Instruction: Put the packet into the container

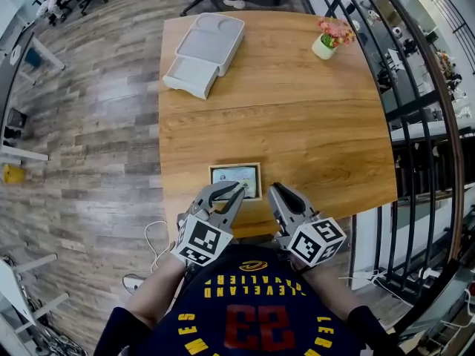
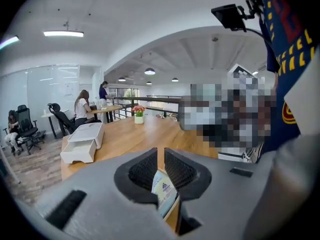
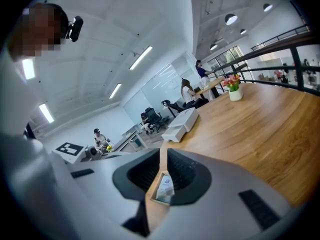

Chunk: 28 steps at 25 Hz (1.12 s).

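Packet [image 1: 235, 176] lies flat in a shallow wood-rimmed tray [image 1: 210, 181] on the counter [image 1: 297, 124], just ahead of both tongs. From the head view, left tongs [image 1: 239, 190] hover at the tray's near edge and right tongs [image 1: 273, 190] sit beside it. The white container [image 1: 204, 54] is well beyond them, at the far corner.

Left gripper view: left tongs [image 2: 160, 156] are parted by a narrow slit and grip nothing. The packet [image 2: 162, 190] shows below through the gap, with the container [image 2: 82, 141] far ahead.

Right gripper view: right tongs [image 3: 163, 159] are likewise barely apart and empty, the packet [image 3: 165, 189] beneath them.

Risks, as I judge them: a slit this narrow may not straddle the packet. The tips could catch the tray rim and lift or shove the tray. A thin, flat packet could slip on the long carry.
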Each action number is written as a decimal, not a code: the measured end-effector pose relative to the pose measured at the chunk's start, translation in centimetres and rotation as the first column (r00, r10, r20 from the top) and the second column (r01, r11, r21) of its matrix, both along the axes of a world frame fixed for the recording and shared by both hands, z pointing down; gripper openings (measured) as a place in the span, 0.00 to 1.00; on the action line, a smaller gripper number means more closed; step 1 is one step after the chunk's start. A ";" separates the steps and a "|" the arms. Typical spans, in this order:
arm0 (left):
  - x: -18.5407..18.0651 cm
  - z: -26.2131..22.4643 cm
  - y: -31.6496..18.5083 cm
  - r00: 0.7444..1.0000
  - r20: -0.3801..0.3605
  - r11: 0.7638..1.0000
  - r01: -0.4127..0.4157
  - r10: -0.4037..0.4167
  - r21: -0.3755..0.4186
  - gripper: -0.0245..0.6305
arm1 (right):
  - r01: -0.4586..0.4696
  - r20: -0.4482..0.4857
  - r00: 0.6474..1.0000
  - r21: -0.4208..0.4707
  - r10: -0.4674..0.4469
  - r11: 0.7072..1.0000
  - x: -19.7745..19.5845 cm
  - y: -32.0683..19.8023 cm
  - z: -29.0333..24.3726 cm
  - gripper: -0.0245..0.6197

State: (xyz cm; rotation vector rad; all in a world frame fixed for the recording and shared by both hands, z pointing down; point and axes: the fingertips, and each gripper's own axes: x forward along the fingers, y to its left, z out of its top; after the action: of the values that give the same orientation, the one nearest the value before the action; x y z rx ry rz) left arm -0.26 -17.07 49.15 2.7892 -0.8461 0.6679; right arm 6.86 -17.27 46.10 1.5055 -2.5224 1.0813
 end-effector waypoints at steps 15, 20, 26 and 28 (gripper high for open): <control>-0.6 -7.0 0.1 0.967 -0.251 0.999 0.053 -0.052 -0.003 0.05 | 0.089 -0.120 0.991 0.194 -0.066 0.977 -2.5 -1.1 -4.4 0.12; -1.6 -11.7 -1.0 0.934 -0.340 0.992 0.120 -0.105 0.024 0.05 | 0.121 -0.208 0.977 0.334 -0.052 0.935 -2.7 -1.8 -8.4 0.10; -1.8 -15.1 -1.4 0.905 -0.408 0.985 0.158 -0.118 0.064 0.05 | 0.148 -0.259 0.965 0.443 -0.031 0.884 -3.2 -2.2 -12.0 0.06; -1.7 -15.5 -1.2 0.898 -0.425 0.984 0.160 -0.113 0.075 0.05 | 0.147 -0.256 0.966 0.462 -0.027 0.875 -3.5 -2.0 -12.6 0.05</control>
State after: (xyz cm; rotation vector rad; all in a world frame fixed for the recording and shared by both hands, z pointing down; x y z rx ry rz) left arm -2.00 -18.23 33.66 2.7703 -0.9925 -0.0102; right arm 3.36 -19.22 33.50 1.4727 -2.7629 0.2346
